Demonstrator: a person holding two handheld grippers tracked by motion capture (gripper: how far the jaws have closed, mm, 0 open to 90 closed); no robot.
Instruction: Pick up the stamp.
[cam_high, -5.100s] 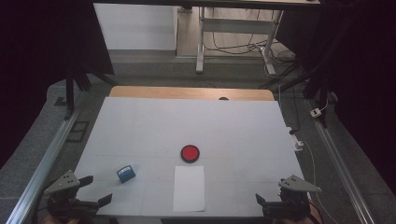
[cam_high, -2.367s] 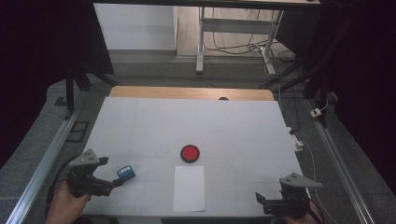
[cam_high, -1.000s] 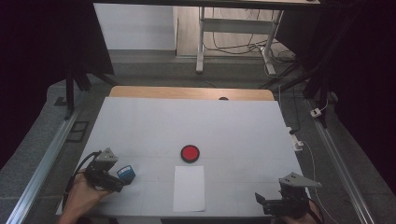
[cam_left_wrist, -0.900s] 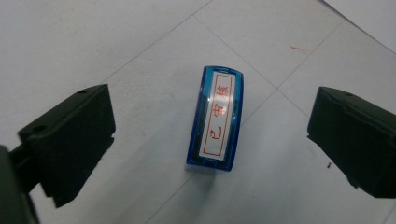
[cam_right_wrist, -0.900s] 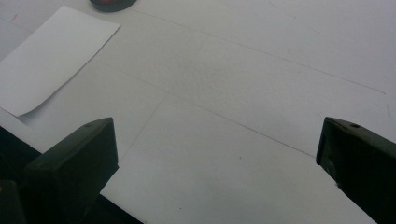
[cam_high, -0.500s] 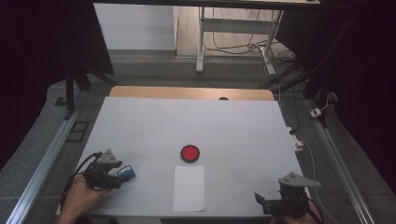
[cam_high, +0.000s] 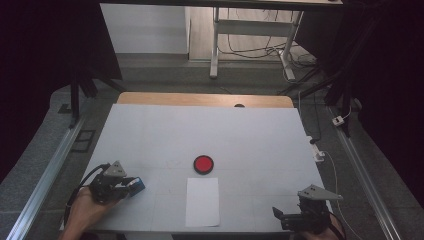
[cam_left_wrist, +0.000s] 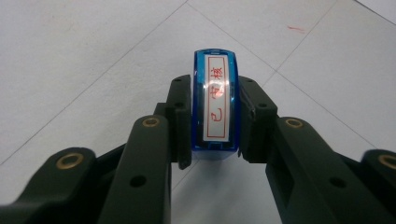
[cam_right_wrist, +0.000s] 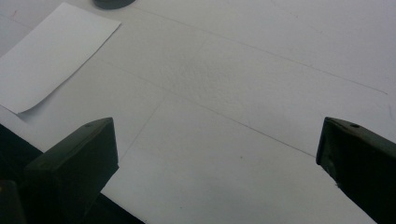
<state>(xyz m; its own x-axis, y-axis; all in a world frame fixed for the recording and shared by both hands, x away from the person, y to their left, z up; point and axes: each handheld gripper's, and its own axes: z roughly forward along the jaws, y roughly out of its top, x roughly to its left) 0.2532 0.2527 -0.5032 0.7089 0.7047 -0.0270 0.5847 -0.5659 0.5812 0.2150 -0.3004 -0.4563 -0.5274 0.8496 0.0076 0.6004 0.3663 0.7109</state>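
Left gripper (cam_left_wrist: 214, 140) just closed, clamped on blue plastic stamp (cam_left_wrist: 215, 100), lower left of high view; right gripper (cam_right_wrist: 215, 149) jaws apart; inking, stamping white paper sheet (cam_high: 202, 201) left.

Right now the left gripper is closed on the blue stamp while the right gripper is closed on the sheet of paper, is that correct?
Not quite. The right gripper is open and holds nothing; the right gripper view shows the sheet of paper lying apart from its jaws. The left gripper is indeed closed on the blue stamp.

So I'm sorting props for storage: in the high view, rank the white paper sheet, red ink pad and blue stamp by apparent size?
1. white paper sheet
2. red ink pad
3. blue stamp, partly hidden by the left tool
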